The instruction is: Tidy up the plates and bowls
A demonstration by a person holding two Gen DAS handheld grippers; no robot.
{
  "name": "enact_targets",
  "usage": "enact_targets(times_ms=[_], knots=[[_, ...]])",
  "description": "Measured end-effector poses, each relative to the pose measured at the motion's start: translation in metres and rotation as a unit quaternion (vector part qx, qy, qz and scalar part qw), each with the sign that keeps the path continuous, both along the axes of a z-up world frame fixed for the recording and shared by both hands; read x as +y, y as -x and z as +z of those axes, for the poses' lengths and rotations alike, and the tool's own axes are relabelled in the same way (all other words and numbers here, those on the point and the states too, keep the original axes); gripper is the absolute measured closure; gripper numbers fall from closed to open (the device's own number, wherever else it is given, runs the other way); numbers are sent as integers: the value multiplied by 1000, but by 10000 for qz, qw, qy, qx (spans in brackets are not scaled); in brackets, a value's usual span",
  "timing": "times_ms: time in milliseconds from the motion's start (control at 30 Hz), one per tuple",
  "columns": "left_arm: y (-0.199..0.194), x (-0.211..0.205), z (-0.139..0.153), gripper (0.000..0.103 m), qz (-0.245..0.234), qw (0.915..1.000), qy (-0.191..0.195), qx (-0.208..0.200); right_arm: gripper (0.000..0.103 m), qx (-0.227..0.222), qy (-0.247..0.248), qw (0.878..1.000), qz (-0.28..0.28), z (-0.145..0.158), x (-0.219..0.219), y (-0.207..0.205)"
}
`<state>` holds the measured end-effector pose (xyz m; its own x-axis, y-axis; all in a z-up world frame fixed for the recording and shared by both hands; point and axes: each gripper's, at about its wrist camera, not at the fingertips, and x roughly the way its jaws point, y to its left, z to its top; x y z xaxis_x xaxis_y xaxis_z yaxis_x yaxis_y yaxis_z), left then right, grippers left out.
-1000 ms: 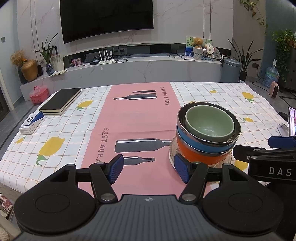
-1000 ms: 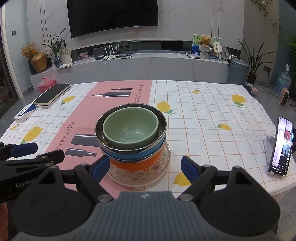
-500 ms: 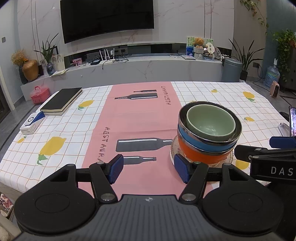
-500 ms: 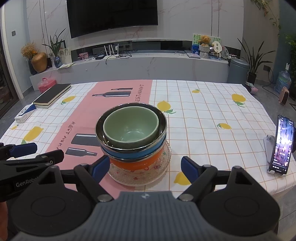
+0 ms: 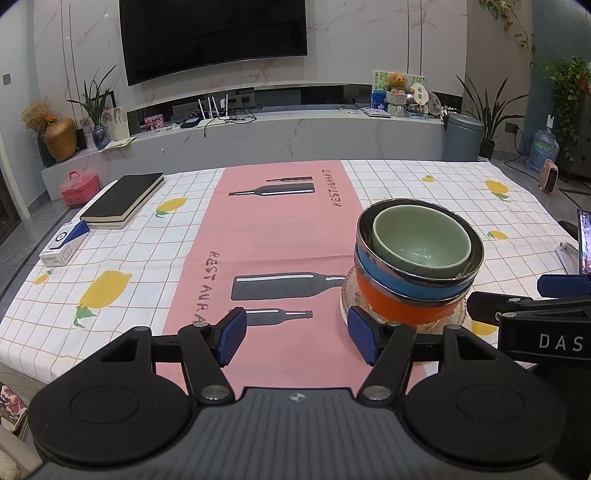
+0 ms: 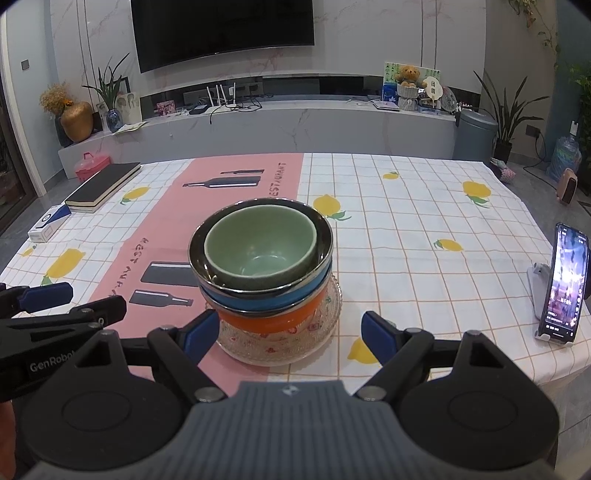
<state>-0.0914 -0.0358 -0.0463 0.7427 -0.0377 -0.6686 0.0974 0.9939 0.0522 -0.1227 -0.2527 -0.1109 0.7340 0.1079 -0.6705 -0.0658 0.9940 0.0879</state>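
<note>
Green bowl [image 6: 260, 251] nests in steel, blue, orange bowls on glass plate [image 6: 325, 325]

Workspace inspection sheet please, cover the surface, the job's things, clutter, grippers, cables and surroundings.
Surface: tablecloth, lemon-print checks with a pink bottle-print strip.
Job's things: green bowl nested in a steel-rimmed blue bowl, on an orange bowl, on a glass plate.
Clutter: black notebook, small box, phone on stand.
Grippers: left gripper and right gripper, jaws open, holding nothing, both short of the stack.
Cables: on the TV shelf near the router.
Surroundings: wall TV, plants, bin.
</note>
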Motion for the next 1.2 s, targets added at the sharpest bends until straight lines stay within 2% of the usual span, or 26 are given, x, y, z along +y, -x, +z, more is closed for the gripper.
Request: enact_targets(times_ms=[1200], knots=[[-1, 0, -1, 25, 4, 10000, -6, 31, 20, 191, -68, 9998, -4, -8, -2, -2]])
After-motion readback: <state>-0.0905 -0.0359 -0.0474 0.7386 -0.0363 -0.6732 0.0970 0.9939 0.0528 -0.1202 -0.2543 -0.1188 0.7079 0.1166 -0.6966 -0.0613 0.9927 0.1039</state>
